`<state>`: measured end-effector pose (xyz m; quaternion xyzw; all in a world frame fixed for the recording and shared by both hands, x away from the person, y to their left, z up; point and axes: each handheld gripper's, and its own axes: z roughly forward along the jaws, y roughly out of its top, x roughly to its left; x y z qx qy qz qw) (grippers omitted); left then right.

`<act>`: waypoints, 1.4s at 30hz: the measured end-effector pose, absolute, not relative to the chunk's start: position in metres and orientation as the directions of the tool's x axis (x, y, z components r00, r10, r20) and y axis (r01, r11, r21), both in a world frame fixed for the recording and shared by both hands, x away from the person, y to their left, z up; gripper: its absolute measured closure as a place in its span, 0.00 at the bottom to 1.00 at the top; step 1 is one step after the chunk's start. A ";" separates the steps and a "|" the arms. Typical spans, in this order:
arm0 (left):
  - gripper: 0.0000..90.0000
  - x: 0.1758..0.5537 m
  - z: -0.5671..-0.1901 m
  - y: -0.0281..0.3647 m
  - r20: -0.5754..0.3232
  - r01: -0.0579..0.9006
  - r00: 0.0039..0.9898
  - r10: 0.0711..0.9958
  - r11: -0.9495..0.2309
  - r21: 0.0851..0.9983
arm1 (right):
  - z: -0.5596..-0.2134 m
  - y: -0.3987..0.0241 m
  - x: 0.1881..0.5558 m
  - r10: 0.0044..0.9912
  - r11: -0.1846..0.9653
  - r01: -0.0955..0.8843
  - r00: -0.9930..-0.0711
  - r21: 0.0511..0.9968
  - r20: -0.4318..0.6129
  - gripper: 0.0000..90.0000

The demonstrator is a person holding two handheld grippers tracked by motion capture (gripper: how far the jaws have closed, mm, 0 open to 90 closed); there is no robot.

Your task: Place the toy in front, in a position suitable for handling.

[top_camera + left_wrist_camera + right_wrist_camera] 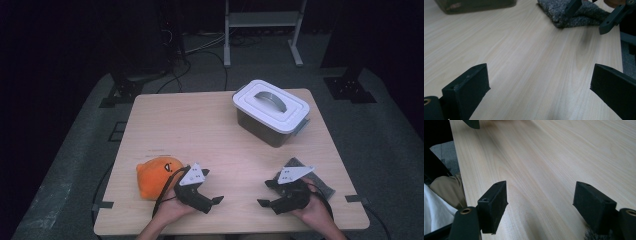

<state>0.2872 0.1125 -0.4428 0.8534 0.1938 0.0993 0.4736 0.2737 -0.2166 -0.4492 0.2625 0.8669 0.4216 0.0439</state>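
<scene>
An orange plush toy (pixel 154 176) lies at the table's front left, just left of my left gripper (pixel 212 187). In the left gripper view that gripper (pixel 540 80) stands open over bare wood, nothing between its jaws. My right gripper (pixel 265 193) is held at the front right, facing the left one, with a grey cloth (pixel 320 184) behind it. Its jaws are wide apart in the right gripper view (pixel 540 192), again with bare wood between them. A box with a white lid and grey handle (pixel 270 106) stands at the back right, lid on.
The light wooden table (pixel 200 130) has free room in its middle and back left. The grey cloth (pixel 574 12) and the right gripper (pixel 614 17) lie ahead in the left gripper view. Cables and stand legs sit on the dark floor behind.
</scene>
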 end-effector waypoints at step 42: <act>0.04 0.288 -0.374 0.221 0.074 0.167 0.823 0.563 -0.364 0.916 | -0.447 -0.210 0.274 0.470 0.517 0.400 -0.872 0.757 0.140 0.28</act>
